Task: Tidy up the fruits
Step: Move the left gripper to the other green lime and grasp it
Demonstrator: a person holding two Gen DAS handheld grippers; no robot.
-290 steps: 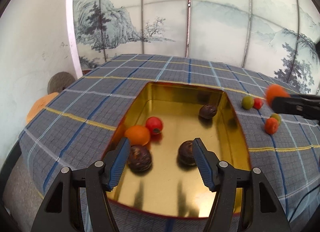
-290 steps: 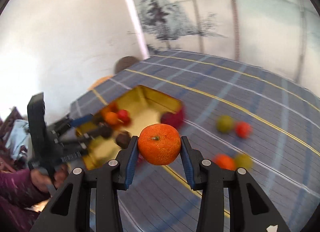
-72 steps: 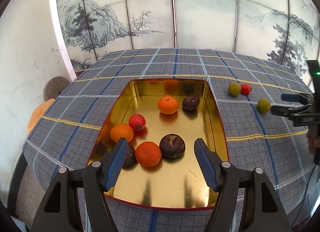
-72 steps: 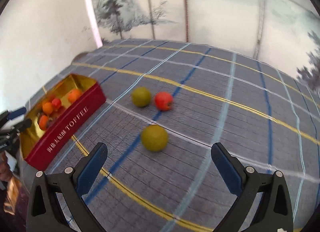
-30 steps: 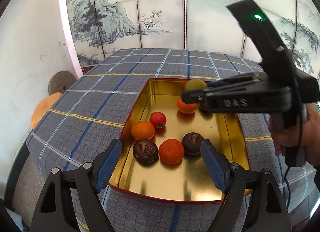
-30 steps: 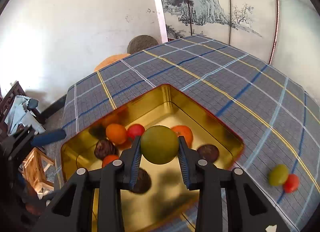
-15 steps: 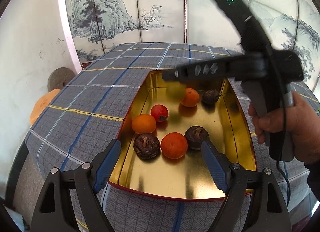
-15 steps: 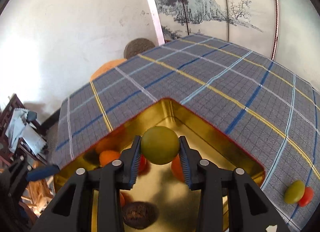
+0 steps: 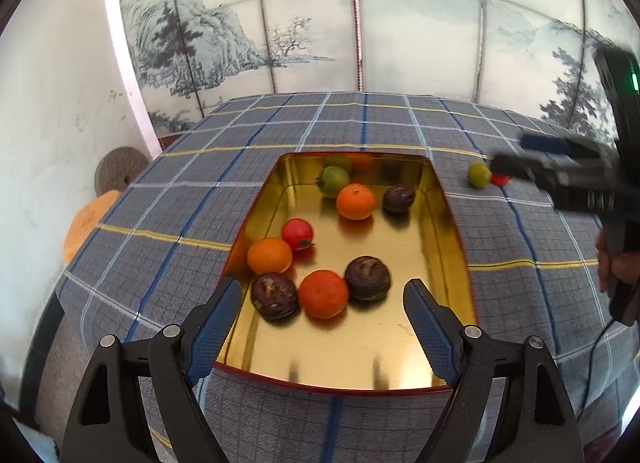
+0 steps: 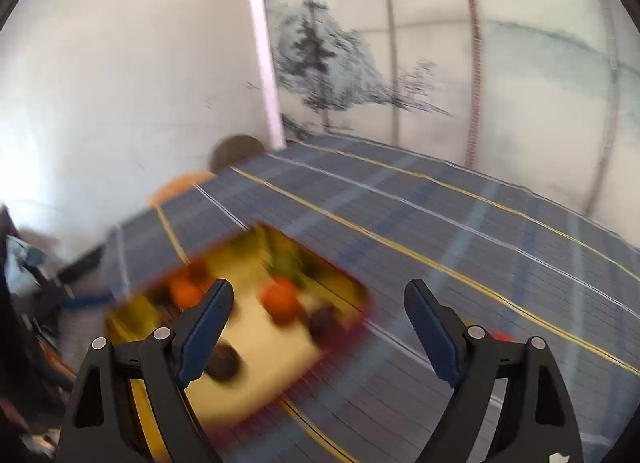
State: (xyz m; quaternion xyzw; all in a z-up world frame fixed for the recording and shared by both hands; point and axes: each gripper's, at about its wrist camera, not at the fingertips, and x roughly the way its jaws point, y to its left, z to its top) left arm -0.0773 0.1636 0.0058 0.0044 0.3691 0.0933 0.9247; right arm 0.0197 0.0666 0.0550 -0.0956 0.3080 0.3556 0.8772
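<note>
Green fruit (image 9: 333, 182) at tin's (image 9: 452, 219) far end; both grippers' jaws spread, empty.

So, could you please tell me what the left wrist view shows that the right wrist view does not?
Only the left wrist view shows sharply the green fruit in the gold tin's far end, another green fruit out on the plaid cloth, and the right gripper from outside. Only the right wrist view shows the right gripper's own blue fingers, spread and empty. Both show the tin, oranges and dark fruits, blurred in the right view.
</note>
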